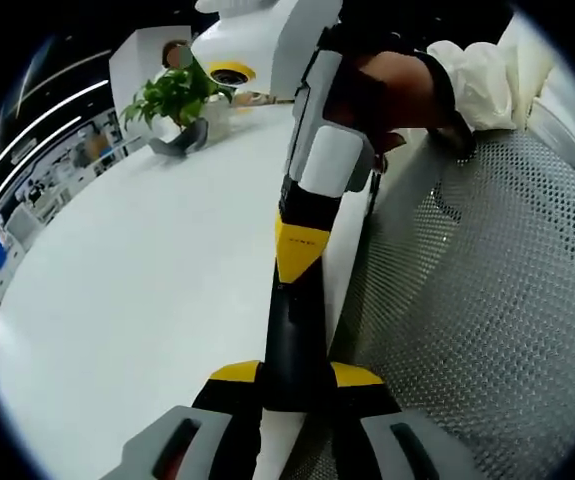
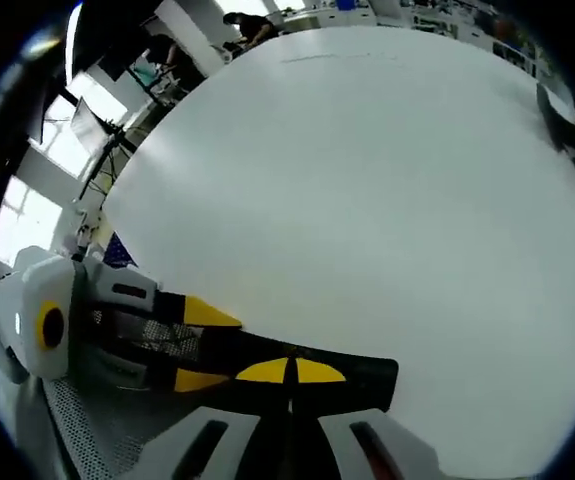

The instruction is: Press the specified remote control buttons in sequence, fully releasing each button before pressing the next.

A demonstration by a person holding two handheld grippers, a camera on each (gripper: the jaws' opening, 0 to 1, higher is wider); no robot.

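Left gripper view
- Setting: white bench (image 1: 147,300); potted plant (image 1: 172,95) at its far edge; grey mesh chair (image 1: 487,300) alongside.
- Left gripper (image 1: 297,375): yellow-tipped fingers (image 1: 235,372) clamped on either side of the near end of a slim black remote control (image 1: 295,320), held over the bench edge. Buttons not discernible.
- Right gripper (image 1: 299,250): carried by a hand (image 1: 397,85) with white sleeve (image 1: 477,70); fingers closed to a single point, touching the remote's far part.

Right gripper view
- Setting: same bench (image 2: 367,180), windows beyond.
- Right gripper (image 2: 289,372): fingers together, tips on the remote control (image 2: 367,375).
- Left gripper (image 2: 205,346): fingers straddling the remote's other end.
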